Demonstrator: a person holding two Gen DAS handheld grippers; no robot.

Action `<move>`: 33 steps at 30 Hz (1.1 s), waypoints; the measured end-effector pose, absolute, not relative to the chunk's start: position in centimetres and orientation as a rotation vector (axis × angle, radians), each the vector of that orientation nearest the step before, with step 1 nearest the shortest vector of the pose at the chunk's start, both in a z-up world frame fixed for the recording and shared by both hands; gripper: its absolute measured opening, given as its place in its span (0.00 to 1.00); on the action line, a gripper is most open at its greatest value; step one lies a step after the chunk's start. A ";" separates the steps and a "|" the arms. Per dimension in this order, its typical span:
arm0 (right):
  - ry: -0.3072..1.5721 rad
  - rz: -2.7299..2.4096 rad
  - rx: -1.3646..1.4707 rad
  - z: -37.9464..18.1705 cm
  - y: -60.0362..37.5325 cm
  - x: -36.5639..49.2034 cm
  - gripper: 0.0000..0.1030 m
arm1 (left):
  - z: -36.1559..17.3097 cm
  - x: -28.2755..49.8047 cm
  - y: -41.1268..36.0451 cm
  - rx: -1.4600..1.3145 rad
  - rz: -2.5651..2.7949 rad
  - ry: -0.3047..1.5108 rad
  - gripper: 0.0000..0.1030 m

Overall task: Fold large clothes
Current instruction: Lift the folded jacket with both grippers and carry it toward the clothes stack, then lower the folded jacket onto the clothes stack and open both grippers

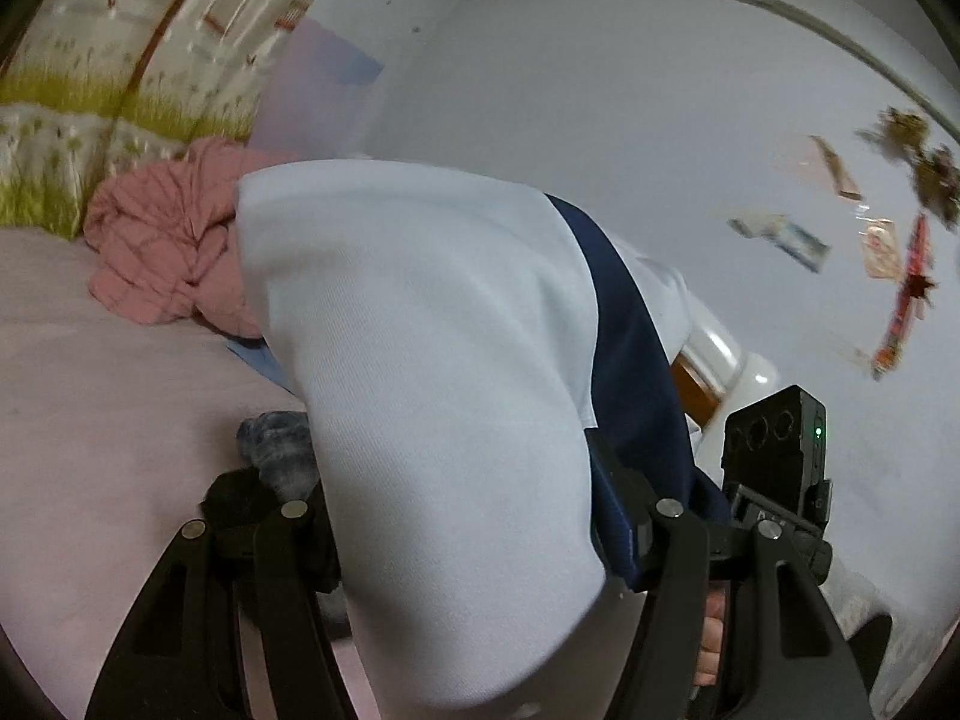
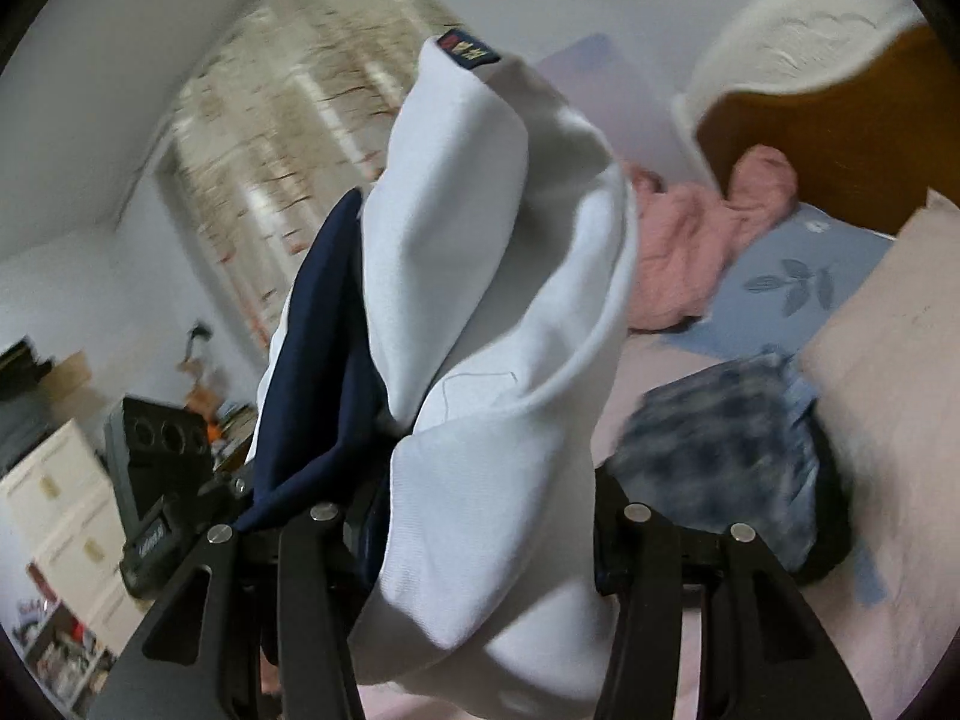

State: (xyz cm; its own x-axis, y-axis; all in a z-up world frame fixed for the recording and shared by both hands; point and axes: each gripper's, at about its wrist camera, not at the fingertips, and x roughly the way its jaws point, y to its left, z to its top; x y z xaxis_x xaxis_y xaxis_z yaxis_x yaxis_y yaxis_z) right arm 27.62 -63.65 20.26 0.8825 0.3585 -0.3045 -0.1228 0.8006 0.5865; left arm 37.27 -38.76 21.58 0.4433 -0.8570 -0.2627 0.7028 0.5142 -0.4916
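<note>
Lifting stage: left tool and right tool each clamp the white garment (navy panel included) above the bed. Next move, by judgement: spread it flat beside the pink bundle.

We identify a home bedroom. A pink bed sheet fills lower left; patterned curtain upper left. A pillow lies at right.

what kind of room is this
Most likely a bedroom. The white and navy garment is held up over a bed with a pink sheet, a wooden headboard and a pillow. A curtained window and white drawers stand nearby.
</note>
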 end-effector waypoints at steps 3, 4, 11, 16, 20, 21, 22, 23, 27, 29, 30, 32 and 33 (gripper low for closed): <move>0.494 0.197 0.613 15.5 -66.7 33.4 0.51 | 16.6 42.2 -41.9 -0.371 -0.948 0.582 0.61; 0.524 0.162 0.598 13.4 -67.0 35.1 0.51 | 14.2 43.9 -42.7 -0.389 -0.925 0.624 0.61; 0.673 0.046 0.654 3.2 -71.7 41.1 0.56 | 3.9 48.6 -48.3 -0.355 -0.804 0.700 0.67; 0.657 -0.017 0.559 4.8 -70.2 39.7 0.61 | 4.8 47.0 -47.7 -0.279 -0.804 0.687 0.76; 0.573 -0.090 0.464 5.4 -68.6 36.3 0.79 | 6.8 43.9 -46.2 -0.102 -0.724 0.561 0.87; 0.564 -0.117 0.433 5.3 -68.2 35.4 0.80 | 7.4 43.1 -45.7 -0.065 -0.708 0.521 0.87; 0.557 -0.163 0.399 5.8 -67.7 34.4 0.85 | 8.2 41.8 -44.9 -0.027 -0.685 0.466 0.89; 0.530 -0.221 0.351 6.4 -66.7 33.2 0.86 | 9.1 40.1 -43.8 0.007 -0.651 0.397 0.93; 0.425 -0.394 0.178 9.0 -62.5 27.7 0.88 | 12.1 34.5 -39.1 0.022 -0.581 0.204 1.00; 0.373 -0.407 0.117 10.1 -59.9 24.9 0.92 | 12.8 32.6 -37.0 0.007 -0.552 0.168 1.00; 0.346 -0.397 0.090 10.7 -58.1 23.4 0.94 | 13.1 31.6 -36.0 0.005 -0.541 0.153 1.00; 0.287 -0.405 0.068 12.0 -54.9 21.0 0.98 | 13.3 29.8 -34.3 0.013 -0.525 0.127 1.00; 0.261 -0.403 0.073 12.5 -53.6 20.1 0.98 | 13.2 29.1 -33.4 0.019 -0.516 0.123 1.00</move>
